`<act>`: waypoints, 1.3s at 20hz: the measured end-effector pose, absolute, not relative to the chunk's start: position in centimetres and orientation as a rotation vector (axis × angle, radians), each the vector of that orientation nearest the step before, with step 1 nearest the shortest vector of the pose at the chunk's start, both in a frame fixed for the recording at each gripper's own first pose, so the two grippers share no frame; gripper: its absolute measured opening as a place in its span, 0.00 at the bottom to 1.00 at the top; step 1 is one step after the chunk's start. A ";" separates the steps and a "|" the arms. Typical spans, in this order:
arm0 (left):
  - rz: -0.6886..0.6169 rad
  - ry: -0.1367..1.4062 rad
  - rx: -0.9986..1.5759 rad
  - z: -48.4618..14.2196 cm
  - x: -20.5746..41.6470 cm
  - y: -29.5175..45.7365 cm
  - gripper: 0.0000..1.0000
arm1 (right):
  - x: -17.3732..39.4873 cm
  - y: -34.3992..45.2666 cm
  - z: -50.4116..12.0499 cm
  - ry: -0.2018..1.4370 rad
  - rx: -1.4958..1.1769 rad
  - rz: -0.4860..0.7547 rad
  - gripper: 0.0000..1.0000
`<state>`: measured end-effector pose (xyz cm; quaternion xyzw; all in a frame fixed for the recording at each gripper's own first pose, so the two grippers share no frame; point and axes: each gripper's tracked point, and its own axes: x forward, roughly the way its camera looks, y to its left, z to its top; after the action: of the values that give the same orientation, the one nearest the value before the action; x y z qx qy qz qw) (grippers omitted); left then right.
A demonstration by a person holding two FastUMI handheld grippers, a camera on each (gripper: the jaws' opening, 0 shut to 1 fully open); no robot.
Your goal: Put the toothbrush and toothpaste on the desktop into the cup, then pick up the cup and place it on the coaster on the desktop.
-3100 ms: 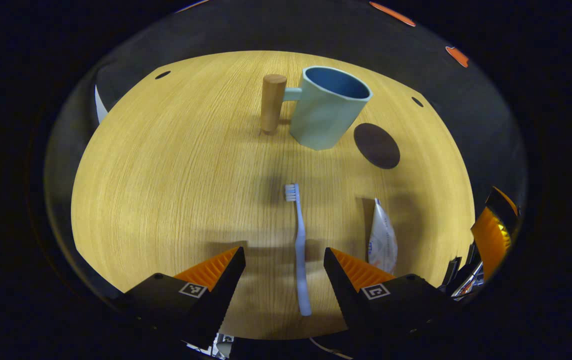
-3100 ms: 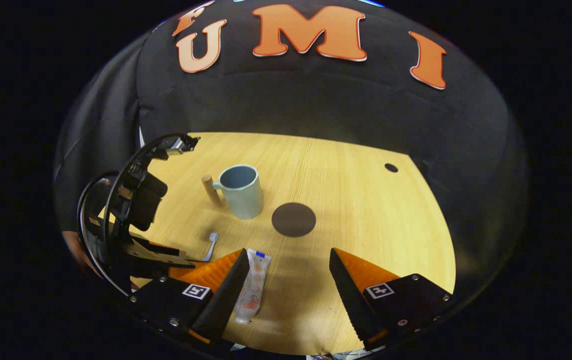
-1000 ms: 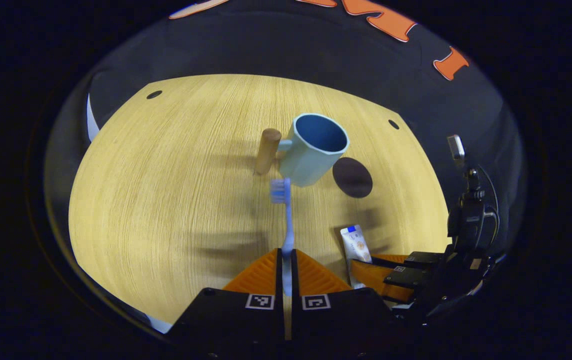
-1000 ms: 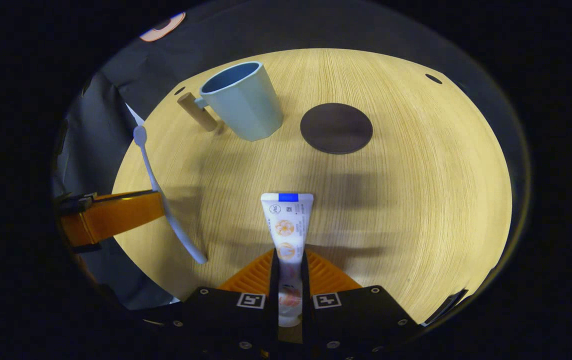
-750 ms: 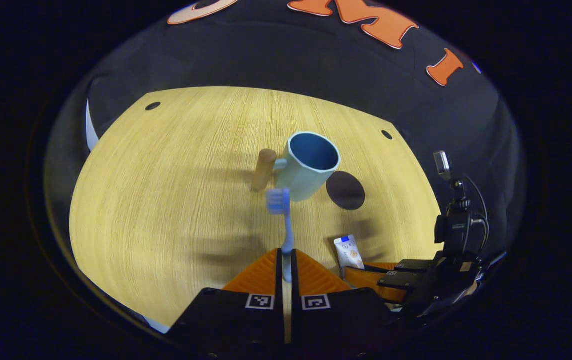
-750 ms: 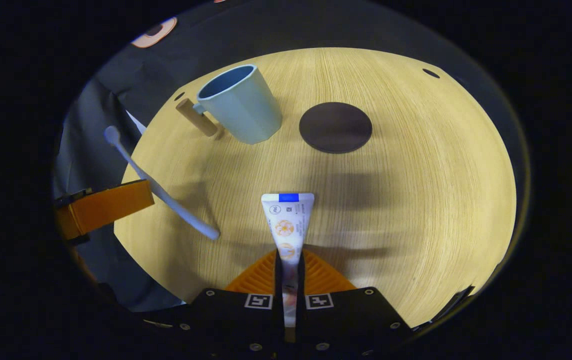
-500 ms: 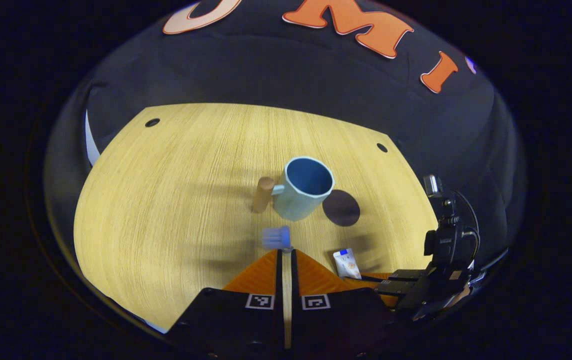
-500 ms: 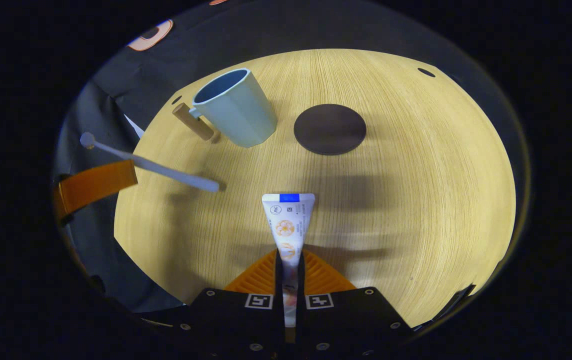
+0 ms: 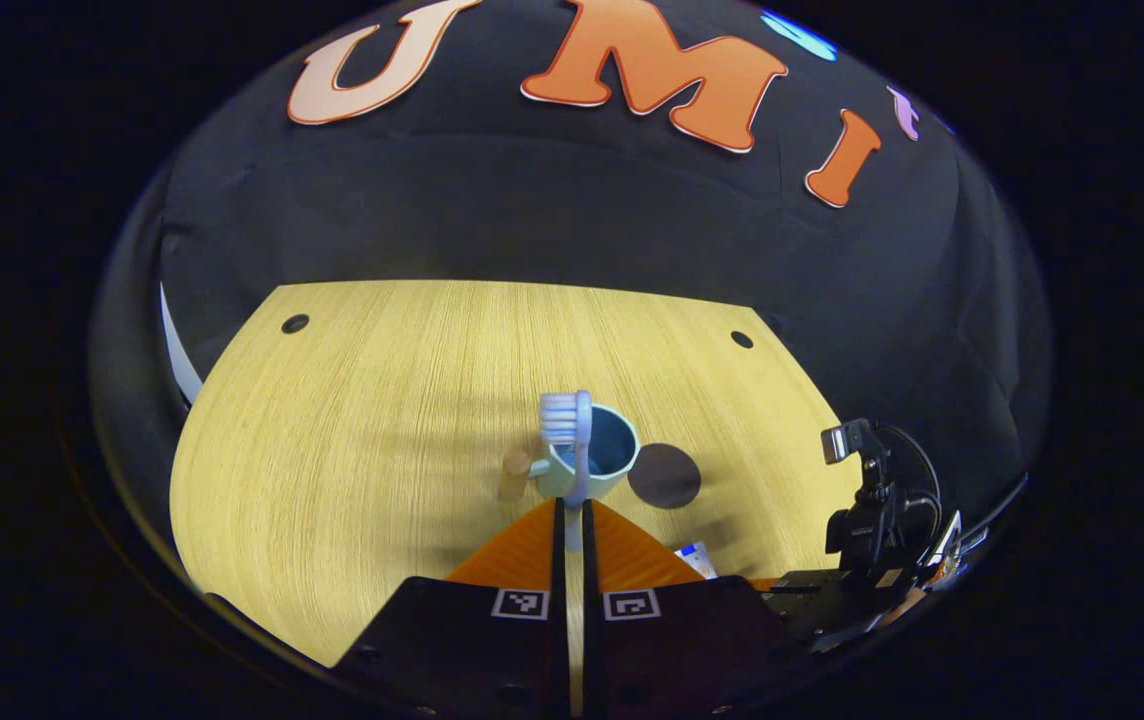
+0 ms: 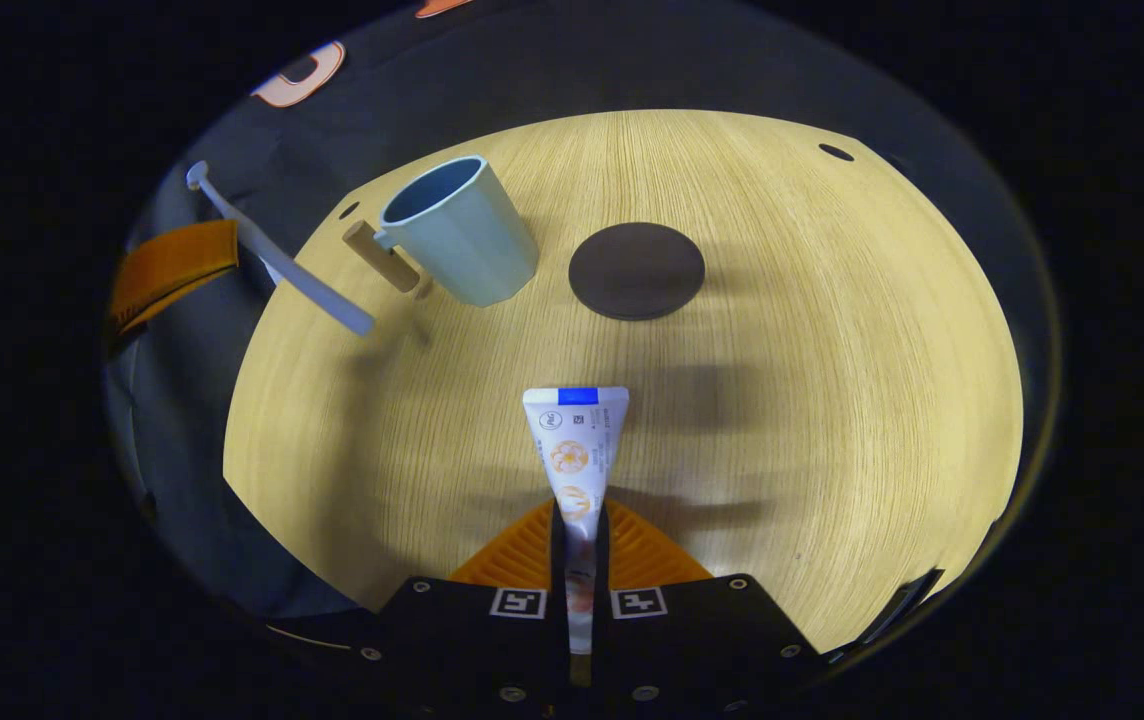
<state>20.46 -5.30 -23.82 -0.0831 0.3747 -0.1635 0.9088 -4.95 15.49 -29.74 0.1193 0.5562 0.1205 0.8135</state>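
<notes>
Toothbrush (image 9: pixel 566 425) now raised, near-upright

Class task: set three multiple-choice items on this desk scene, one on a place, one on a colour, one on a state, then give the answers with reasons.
1. Where is the coaster?
A. under the cup
B. beside the cup
C. in a gripper

2. What colour is the cup?
A. red
B. light blue
C. black

3. What does the right gripper hold?
A. toothpaste
B. toothbrush
C. nothing

Answers: 1 B, bare desk lies between them. 2 B, its wall is pale blue. 3 A, both fingers press the toothpaste; the left gripper grips the toothbrush.
</notes>
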 end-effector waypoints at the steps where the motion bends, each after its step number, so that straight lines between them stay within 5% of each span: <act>1: -0.341 0.762 -0.169 -23.7 20.9 -5.4 0.06 | -4.9 15.5 -29.7 1.185 0.257 0.260 0.09; 18: -0.444 0.663 -0.138 -23.2 28.3 -6.8 0.01 | -4.5 15.2 -28.6 1.125 0.297 0.146 0.09; 26: -0.299 0.641 -0.198 -23.6 27.8 1.1 0.04 | -4.6 15.3 -28.6 1.131 0.280 0.171 0.09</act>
<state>27.84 1.11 -23.59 -0.0966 0.3132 -0.1461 0.9334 -4.60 15.31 -28.60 0.1321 0.5336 0.0804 0.8315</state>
